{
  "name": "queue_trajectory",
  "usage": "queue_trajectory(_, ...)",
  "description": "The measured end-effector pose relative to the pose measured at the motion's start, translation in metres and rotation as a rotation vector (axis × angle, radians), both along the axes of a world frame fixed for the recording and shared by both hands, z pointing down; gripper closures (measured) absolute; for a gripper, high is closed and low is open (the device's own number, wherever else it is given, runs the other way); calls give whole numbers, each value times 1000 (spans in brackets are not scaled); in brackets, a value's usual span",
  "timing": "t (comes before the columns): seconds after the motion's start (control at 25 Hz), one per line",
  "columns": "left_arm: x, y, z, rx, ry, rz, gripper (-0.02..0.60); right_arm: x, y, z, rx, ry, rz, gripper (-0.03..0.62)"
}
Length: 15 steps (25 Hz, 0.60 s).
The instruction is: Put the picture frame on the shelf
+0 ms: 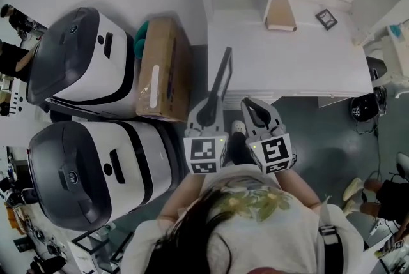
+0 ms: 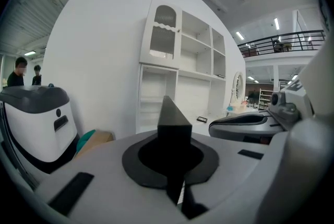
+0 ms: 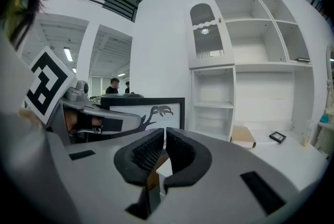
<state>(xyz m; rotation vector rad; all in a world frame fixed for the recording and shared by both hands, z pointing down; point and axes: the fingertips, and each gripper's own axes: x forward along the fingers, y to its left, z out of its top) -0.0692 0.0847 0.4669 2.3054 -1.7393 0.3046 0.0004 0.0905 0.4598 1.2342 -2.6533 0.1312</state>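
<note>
The left hand-held gripper (image 1: 208, 114) and the right hand-held gripper (image 1: 254, 108) have light-grey shells with black padded jaws. Each carries a white cube (image 1: 206, 156) with black square markers. Just below the cubes, the person's pale T-shirt (image 1: 275, 237) has a yellow-green print.

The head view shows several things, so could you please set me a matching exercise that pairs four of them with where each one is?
Things:
1. picture frame
2. cardboard box
3. small black frame
4. flat brown package

Places:
A. on the white table, the further right of the two things there
B. between a white-and-black machine and the table
C. gripped edge-on in the left claw
D. on the white table, the further left of the two things there

Pairs: 1-C, 2-B, 3-A, 4-D.
</note>
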Motion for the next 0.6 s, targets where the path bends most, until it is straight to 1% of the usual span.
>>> queue_trajectory(0.36,1,-45,-7,11,-9,-20,548,3,-42,-2,0,-6,-15,557)
queue_trajectory(0.6,2,-73,-15,38,-18,-31,548,6,-68,1,0,-7,-22,557)
